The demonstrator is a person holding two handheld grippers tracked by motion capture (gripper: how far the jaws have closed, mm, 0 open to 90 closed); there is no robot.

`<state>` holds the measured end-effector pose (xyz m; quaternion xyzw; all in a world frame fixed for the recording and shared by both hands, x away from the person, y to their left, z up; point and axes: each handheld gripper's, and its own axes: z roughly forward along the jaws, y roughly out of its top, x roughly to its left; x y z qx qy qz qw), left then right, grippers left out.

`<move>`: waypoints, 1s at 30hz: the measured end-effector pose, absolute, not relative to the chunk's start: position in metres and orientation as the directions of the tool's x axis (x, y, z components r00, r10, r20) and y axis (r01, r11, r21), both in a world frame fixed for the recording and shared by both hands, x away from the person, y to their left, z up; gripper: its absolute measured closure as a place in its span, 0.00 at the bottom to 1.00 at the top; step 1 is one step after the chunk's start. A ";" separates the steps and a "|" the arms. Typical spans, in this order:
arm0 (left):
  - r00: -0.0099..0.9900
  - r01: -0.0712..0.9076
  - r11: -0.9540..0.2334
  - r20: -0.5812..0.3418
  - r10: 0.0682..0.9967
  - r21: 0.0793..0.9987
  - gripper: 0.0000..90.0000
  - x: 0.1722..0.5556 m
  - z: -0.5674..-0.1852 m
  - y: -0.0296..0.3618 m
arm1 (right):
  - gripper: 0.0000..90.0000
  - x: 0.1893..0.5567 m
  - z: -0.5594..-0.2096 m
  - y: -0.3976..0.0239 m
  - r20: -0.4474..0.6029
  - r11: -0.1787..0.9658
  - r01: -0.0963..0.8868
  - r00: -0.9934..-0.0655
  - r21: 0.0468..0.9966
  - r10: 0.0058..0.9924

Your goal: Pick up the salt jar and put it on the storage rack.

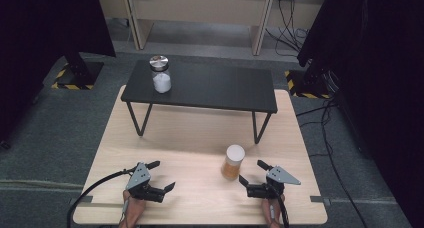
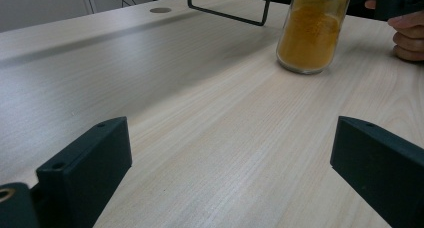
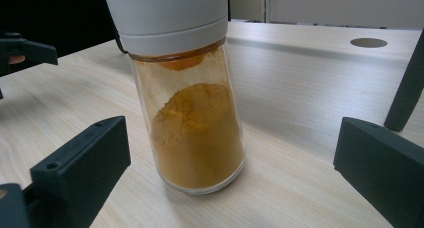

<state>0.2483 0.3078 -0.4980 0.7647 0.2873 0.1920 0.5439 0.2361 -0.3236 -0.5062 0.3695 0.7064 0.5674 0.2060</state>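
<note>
— While both hands rest at the near edge of the pale wooden counter (image 1: 200,133), where does the clear glass jar of orange powder with the white cap (image 1: 233,161) stand?

— Upright on the counter, right of centre, just ahead and to the left of the right gripper (image 1: 252,174). Seen from the right gripper view, the jar (image 3: 192,113) sits between the two spread black fingers (image 3: 80,163), a little toward the left one, touching neither.

— And the left gripper (image 1: 162,175)?

— Its fingers are apart too, holding nothing. From the left gripper view the jar (image 2: 311,30) is well off, up and to the right across bare wood.

— So which hand is better placed?

— The right, I'd judge. The jar's long axis is vertical, so fingers closing level across its glass body would suit.

— Anything else about?

— A second clear glass jar with white contents and a metal lid (image 1: 160,74) stands on the left end of the small black raised shelf (image 1: 215,88) at the far side.
</note>
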 end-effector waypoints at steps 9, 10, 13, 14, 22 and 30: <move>0.759 0.239 -0.237 -0.029 0.650 0.942 0.03 0.250 -0.498 0.308 | 0.02 0.238 -0.505 -0.323 0.118 0.097 0.284 -0.652 0.954 0.749; 0.759 0.239 -0.237 -0.029 0.650 0.942 0.03 0.250 -0.498 0.308 | 0.02 0.238 -0.505 -0.323 0.118 0.097 0.284 -0.652 0.954 0.749; 0.760 0.238 -0.237 -0.028 0.650 0.942 0.03 0.250 -0.498 0.308 | 0.02 0.238 -0.505 -0.323 0.116 0.102 0.286 -0.655 0.953 0.747; 0.760 0.238 -0.237 -0.029 0.649 0.942 0.03 0.250 -0.498 0.308 | 0.02 0.238 -0.505 -0.322 0.115 0.104 0.286 -0.655 0.952 0.747; 0.758 0.242 -0.236 -0.032 0.651 0.941 0.03 0.250 -0.498 0.308 | 0.02 0.238 -0.505 -0.322 0.115 0.103 0.286 -0.652 0.953 0.749; 0.758 0.244 -0.236 -0.033 0.652 0.941 0.03 0.250 -0.498 0.308 | 0.02 0.238 -0.505 -0.323 0.118 0.100 0.287 -0.653 0.953 0.748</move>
